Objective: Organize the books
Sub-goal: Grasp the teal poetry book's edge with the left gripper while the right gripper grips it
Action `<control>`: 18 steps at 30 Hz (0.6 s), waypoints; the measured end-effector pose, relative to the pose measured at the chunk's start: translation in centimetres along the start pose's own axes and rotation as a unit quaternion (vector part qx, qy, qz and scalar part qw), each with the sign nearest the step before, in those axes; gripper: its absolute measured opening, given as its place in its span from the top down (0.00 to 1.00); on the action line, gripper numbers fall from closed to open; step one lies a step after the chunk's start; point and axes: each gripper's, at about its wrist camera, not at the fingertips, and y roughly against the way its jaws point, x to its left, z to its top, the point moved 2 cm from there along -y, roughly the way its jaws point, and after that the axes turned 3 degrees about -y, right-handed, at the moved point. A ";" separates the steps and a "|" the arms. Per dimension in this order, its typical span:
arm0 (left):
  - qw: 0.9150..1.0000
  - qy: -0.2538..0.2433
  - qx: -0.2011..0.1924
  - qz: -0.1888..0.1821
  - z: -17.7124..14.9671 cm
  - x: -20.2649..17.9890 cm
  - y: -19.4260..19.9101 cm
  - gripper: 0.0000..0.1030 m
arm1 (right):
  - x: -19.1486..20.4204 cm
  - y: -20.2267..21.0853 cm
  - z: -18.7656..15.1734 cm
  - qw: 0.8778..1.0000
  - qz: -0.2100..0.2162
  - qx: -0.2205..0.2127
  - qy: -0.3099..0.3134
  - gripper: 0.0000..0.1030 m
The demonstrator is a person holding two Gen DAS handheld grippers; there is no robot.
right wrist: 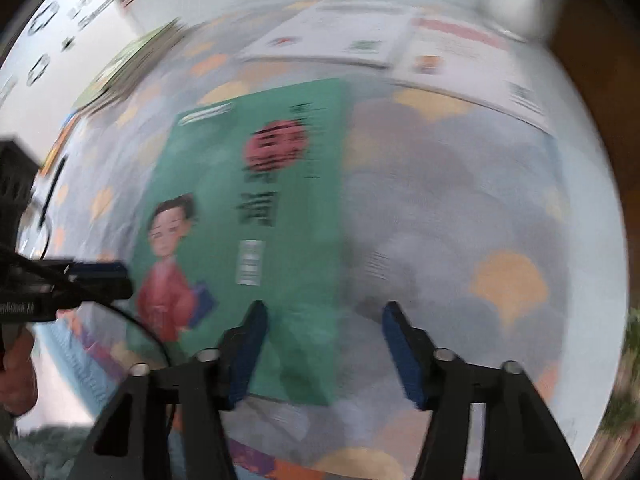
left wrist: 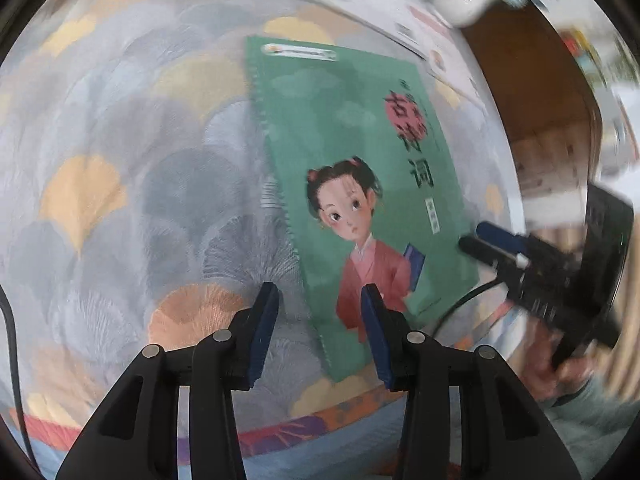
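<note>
A green spiral-bound book with a girl in a red robe on its cover lies flat on the patterned tablecloth. My left gripper is open and empty, hovering over the book's near left corner. My right gripper is open and empty above the book's near right edge. The right gripper also shows in the left wrist view at the book's right edge. The left gripper shows in the right wrist view at the book's left side. The right wrist view is blurred.
White open books or sheets lie at the table's far side, also in the right wrist view. A white rounded object stands by them. A brown wooden cabinet is beyond the table's right edge. A cable hangs at left.
</note>
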 end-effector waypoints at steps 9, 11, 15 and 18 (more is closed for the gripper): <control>0.988 0.062 -0.052 -0.129 2.0 -0.3 0.0 0.53 | -1.5 -0.1 -0.8 0.995 0.070 -0.015 -0.070 0.54; 0.941 0.131 -0.076 -0.302 2.1 2.2 1.4 0.53 | -2.6 -0.1 -0.9 0.989 0.105 -0.015 -0.100 0.55; 0.931 0.155 -0.091 -0.317 2.9 2.6 1.4 0.53 | -4.0 -1.1 -1.1 0.965 0.195 -0.001 -0.175 0.55; 0.971 0.120 -0.080 -0.191 3.2 0.2 0.5 0.62 | -4.0 -0.7 -1.8 0.966 0.191 -0.005 -0.175 0.55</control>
